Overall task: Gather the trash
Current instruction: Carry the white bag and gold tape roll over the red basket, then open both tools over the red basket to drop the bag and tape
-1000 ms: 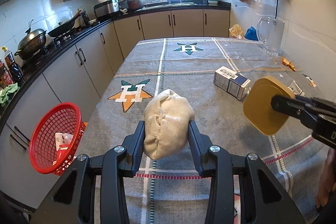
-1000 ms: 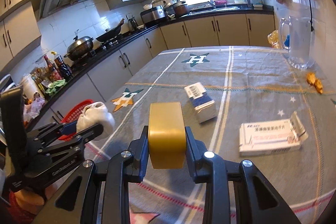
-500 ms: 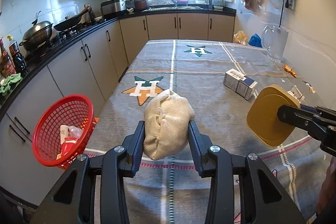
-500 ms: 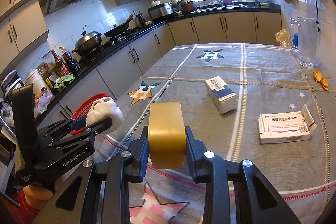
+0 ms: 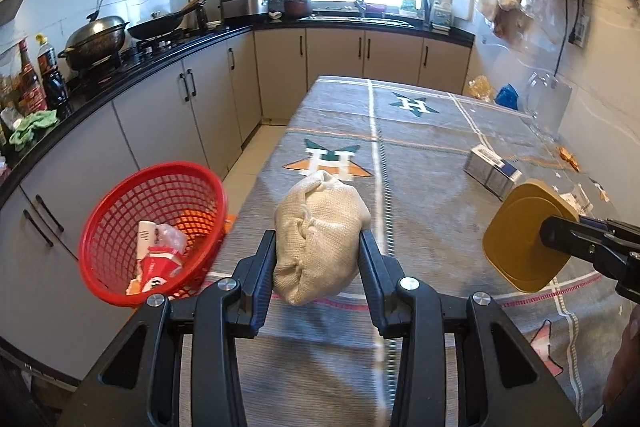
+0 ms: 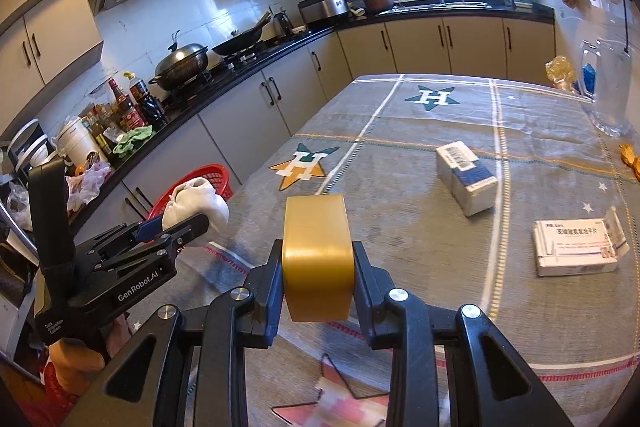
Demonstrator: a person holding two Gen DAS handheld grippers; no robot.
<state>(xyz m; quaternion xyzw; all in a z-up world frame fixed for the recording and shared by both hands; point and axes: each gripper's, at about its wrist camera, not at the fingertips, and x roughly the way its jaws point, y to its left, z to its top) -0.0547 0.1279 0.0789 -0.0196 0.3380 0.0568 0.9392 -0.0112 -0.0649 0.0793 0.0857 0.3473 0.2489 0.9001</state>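
A beige wad (image 5: 318, 237) is pinched in the left gripper (image 5: 318, 259) at lower centre, above the tabletop (image 5: 420, 155). A gold lid (image 6: 318, 259) is clamped in the right gripper (image 6: 318, 275). A red basket (image 5: 152, 227) is seen at lower left, two boxes (image 6: 466, 183) (image 6: 576, 247) at right.

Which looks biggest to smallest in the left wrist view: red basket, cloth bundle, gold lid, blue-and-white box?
1. red basket
2. cloth bundle, held right at the lens, so nearness inflates it
3. gold lid, close to the bundle
4. blue-and-white box, farther off
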